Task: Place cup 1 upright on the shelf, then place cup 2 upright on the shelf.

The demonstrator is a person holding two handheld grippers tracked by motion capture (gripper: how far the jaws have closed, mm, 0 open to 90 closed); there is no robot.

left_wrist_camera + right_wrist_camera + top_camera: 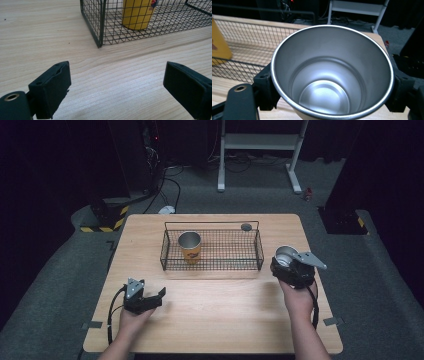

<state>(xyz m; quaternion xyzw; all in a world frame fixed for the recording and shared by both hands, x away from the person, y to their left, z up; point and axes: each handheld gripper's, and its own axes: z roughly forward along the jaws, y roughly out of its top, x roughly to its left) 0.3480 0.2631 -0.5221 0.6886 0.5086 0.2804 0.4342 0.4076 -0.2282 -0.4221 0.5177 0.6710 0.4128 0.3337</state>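
The right gripper [289, 261] clamps a steel cup [332, 72] at the table's [225, 315] three o'clock edge. The left gripper [152, 296], jaws wide, rests at seven o'clock, the wire basket [212, 265] and its yellow cup [190, 247] toward its one o'clock.

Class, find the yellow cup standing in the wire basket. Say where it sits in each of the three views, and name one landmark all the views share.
High view: yellow cup stands upright in the left part of the wire basket.
Left gripper view: top centre, behind the basket mesh, upper part cut off.
Right gripper view: a yellow sliver at the left edge.
Shared landmark: the wire basket.
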